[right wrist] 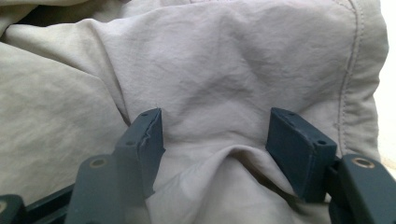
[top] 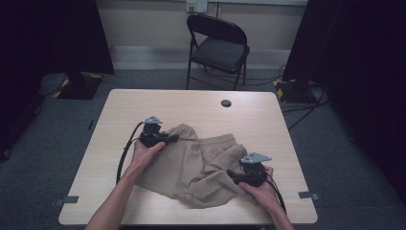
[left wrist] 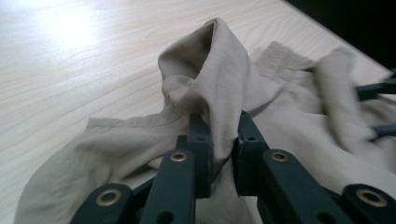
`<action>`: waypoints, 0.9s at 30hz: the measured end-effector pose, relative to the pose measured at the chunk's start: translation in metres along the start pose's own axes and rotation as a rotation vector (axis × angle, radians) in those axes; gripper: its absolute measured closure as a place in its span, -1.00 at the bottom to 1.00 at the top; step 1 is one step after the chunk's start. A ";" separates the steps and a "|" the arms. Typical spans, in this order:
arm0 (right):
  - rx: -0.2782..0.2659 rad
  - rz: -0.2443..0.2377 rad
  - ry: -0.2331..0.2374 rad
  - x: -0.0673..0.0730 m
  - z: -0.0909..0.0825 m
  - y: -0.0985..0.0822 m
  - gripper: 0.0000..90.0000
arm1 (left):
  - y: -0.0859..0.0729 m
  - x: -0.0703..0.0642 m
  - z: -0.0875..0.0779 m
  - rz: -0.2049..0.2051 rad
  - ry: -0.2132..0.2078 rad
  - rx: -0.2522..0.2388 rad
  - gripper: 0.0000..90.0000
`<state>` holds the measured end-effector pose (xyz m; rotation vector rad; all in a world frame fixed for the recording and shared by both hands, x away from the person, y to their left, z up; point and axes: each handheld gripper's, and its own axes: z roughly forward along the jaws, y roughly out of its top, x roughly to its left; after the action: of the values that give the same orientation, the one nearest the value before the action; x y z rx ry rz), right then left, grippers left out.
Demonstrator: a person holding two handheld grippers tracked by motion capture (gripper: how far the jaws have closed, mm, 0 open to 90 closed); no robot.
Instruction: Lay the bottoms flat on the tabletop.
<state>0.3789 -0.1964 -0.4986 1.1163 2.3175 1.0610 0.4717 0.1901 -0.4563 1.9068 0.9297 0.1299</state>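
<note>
Crumpled beige shorts (top: 191, 163) lie mid-table (top: 143, 100), not yet folded. Left gripper (left wrist: 223, 135) jaws pinch a raised fold at the shorts' far-left edge; right gripper (right wrist: 217, 135) jaws stand open, straddling cloth near-right.

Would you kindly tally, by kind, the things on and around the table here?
Beige shorts: 1
Grippers, left gripper and right gripper: 2
Table: 1
Folding chair: 1
Total: 5
</note>
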 end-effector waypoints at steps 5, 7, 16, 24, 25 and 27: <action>0.000 0.000 -0.001 0.000 0.000 0.000 -0.20 | -0.012 -0.016 -0.036 0.058 0.003 -0.022 0.80; 0.001 0.000 -0.001 0.000 0.000 0.000 -0.20 | -0.019 -0.022 -0.048 0.060 -0.008 -0.039 0.81; 0.001 0.000 -0.001 0.000 0.000 0.000 -0.20 | -0.082 -0.032 -0.093 0.049 -0.037 0.021 0.84; 0.001 0.000 -0.002 0.000 0.000 0.000 -0.20 | -0.114 -0.019 -0.085 0.013 0.004 0.121 0.77; 0.001 0.001 -0.002 0.000 0.000 0.000 -0.20 | -0.113 -0.020 -0.085 0.007 0.008 0.114 0.66; 0.001 0.000 -0.002 0.000 0.000 0.000 -0.20 | -0.112 -0.021 -0.086 0.006 -0.001 0.103 0.42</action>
<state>0.3790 -0.1963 -0.4985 1.1177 2.3163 1.0587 0.3569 0.2644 -0.4954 2.0041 0.9464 0.0861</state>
